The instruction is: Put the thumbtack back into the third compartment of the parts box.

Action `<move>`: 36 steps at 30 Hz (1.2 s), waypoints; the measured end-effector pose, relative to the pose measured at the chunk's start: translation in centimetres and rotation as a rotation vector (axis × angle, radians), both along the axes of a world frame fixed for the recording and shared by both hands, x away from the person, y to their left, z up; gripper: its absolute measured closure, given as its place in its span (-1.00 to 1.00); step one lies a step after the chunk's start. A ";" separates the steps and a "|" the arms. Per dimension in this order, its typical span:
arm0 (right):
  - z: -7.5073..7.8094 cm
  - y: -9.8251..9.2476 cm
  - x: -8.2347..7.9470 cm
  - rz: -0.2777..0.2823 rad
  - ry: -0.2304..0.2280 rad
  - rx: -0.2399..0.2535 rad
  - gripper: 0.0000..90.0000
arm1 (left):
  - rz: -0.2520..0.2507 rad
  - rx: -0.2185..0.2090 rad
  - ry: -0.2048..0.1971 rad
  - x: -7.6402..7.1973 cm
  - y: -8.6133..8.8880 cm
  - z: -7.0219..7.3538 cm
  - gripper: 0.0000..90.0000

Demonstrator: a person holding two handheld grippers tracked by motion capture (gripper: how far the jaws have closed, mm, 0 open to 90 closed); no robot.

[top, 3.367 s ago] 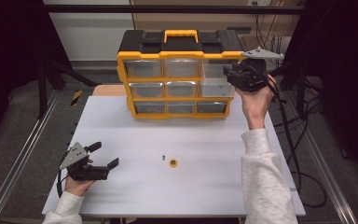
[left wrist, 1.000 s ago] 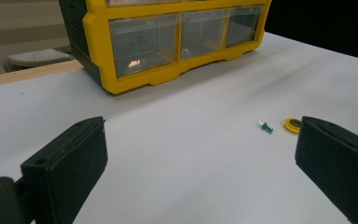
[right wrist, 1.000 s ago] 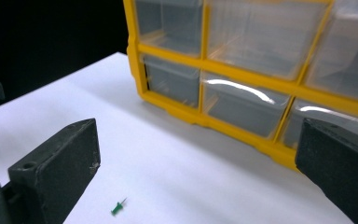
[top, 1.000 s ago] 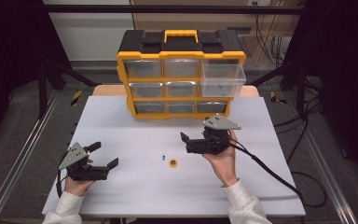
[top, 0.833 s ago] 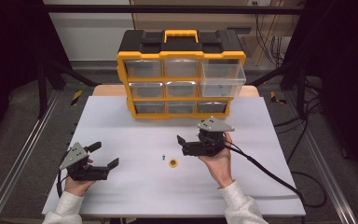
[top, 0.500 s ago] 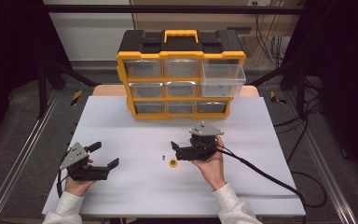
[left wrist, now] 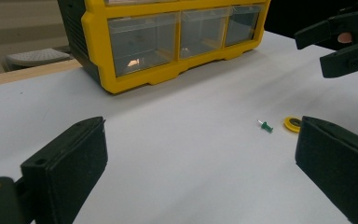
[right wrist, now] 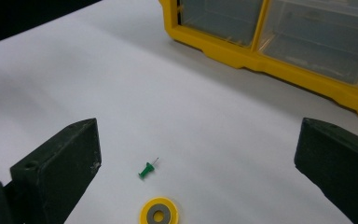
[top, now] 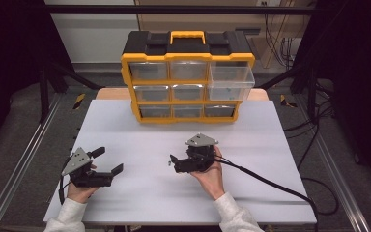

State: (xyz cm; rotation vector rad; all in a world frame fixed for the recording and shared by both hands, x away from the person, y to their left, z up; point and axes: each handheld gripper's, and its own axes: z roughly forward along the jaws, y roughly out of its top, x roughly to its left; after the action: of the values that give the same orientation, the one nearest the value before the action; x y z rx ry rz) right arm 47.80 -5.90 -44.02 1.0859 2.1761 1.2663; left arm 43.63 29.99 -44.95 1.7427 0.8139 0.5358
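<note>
The right gripper (top: 173, 163) hangs low over the white bench (top: 280, 145), well in front of the yellow organiser (top: 188, 77), with its jaws spread wide and nothing between them. In the right gripper view the green pushpin (right wrist: 147, 170) lies on its side in the gap between those jaws, its needle pointing away towards the organiser. The yellow ring magnet (right wrist: 159, 214) lies flat just on the near side of the pushpin, close to it but apart.

From the left gripper view the same two pieces show farther off — the pushpin (left wrist: 265, 126) and the ring magnet (left wrist: 292, 123) side by side on the bench, in front of the organiser's bottom row of drawers, with the right gripper (left wrist: 342, 44) hovering above and just beyond them.

The left gripper (top: 107, 162) is held near the front left of the bench, well apart from the organiser and from the pushpin; its jaws are also released and wide, holding nothing.

On the organiser, the top right drawer (top: 231, 81) stands pulled out past the others — clear plastic, its contents too faint to tell.
</note>
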 end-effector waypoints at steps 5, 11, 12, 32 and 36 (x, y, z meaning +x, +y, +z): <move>-0.4 0.9 -0.1 0.020 0.007 -0.010 -0.97 | 0.000 -0.001 0.001 0.0 0.0 0.0 -0.95; -1.0 1.6 0.1 0.034 0.028 -0.014 -0.93 | -0.001 -0.001 0.000 0.0 0.0 0.0 -0.96; -1.1 1.7 0.1 0.035 0.028 -0.020 -0.92 | 0.000 -0.001 0.000 0.0 0.0 0.0 -0.95; -3.4 3.4 0.5 0.065 0.086 -0.069 -0.62 | -0.001 0.000 0.000 0.0 0.0 0.0 -0.96; -3.9 3.5 0.7 0.063 0.091 -0.090 -0.47 | -0.002 0.001 0.001 0.0 0.0 0.0 -0.96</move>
State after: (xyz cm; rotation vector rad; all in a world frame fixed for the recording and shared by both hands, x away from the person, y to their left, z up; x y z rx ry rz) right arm 48.50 -2.43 -47.96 1.0660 2.3286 1.1541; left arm 43.64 29.97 -44.96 1.7449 0.8125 0.5336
